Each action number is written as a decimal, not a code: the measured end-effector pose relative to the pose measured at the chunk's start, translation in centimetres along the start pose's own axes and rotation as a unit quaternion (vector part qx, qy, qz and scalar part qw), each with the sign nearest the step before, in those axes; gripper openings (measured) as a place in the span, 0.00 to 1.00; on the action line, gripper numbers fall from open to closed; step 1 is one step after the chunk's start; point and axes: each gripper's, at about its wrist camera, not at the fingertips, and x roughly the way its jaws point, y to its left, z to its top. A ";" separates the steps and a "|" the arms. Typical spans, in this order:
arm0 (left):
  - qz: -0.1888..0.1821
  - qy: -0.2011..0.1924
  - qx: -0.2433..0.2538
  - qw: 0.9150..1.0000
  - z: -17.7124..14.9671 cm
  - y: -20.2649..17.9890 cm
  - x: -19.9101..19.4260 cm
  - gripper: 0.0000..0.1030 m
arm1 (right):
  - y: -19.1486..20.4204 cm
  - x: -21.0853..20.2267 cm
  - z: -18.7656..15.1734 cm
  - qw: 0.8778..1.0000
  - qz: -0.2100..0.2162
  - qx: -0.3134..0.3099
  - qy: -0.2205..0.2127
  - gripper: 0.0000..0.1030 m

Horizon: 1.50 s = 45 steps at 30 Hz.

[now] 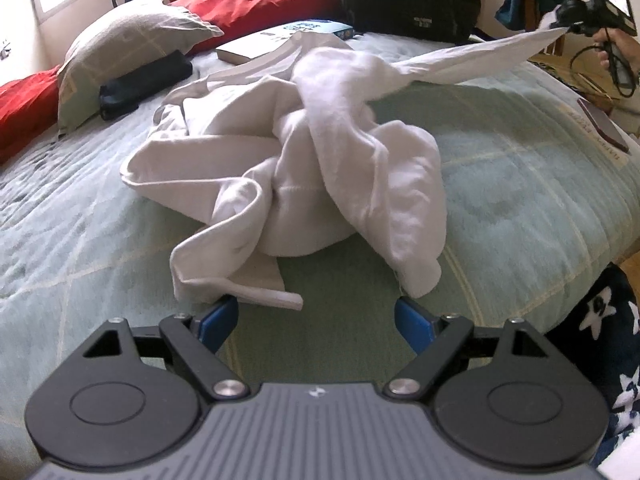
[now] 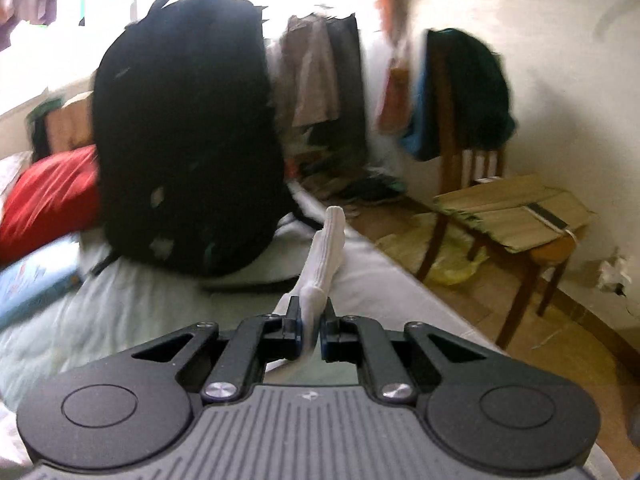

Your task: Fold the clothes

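1. Mostly the left wrist view shows a wide bed [image 1: 520, 184] with a pale green quilted cover that has light lines in squares.
2. On the middle of the bed lies the white garment [image 1: 288, 152], crumpled and twisted, not folded.
3. One long part of the garment is stretched in the air toward the upper right, where the right gripper [image 1: 566, 28] pinches its end; a hand [image 1: 618, 50] holds this gripper by the handle.
4. In the right wrist view, the jaws of the right gripper [image 2: 312, 330] are pressed together on the white cloth, and a ribbed end of it sticks out forward past the fingers.
5. The left gripper [image 1: 316, 320] stands spread wide and holds nothing; the near edge of the garment lies just in front of its blue pads [image 1: 218, 320].
6. At the far side of the bed are a grey-green pillow [image 1: 124, 52], red cushions [image 1: 264, 0], a book [image 1: 256, 46] and a black backpack [image 2: 184, 128].
7. Beside the bed stands a wooden chair [image 2: 516, 256] with flat cardboard [image 2: 508, 212] on the seat and dark clothes over its back.
8. The floor [image 2: 580, 340] is of brown tiles, and the wall behind the chair is light.
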 end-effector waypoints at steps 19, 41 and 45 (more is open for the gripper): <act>-0.007 -0.006 0.006 1.000 -0.4 -0.1 -0.6 0.83 | 3.0 3.6 -6.1 0.985 0.075 -0.033 0.154 0.41; -0.019 -0.020 0.005 1.000 -0.9 0.3 -1.6 0.83 | 0.8 -2.0 -4.0 0.992 -0.023 -0.029 0.119 0.58; -0.021 -0.022 0.007 1.000 -1.0 0.2 -1.7 0.83 | 2.3 -3.8 -5.0 0.988 0.042 -0.026 0.146 0.63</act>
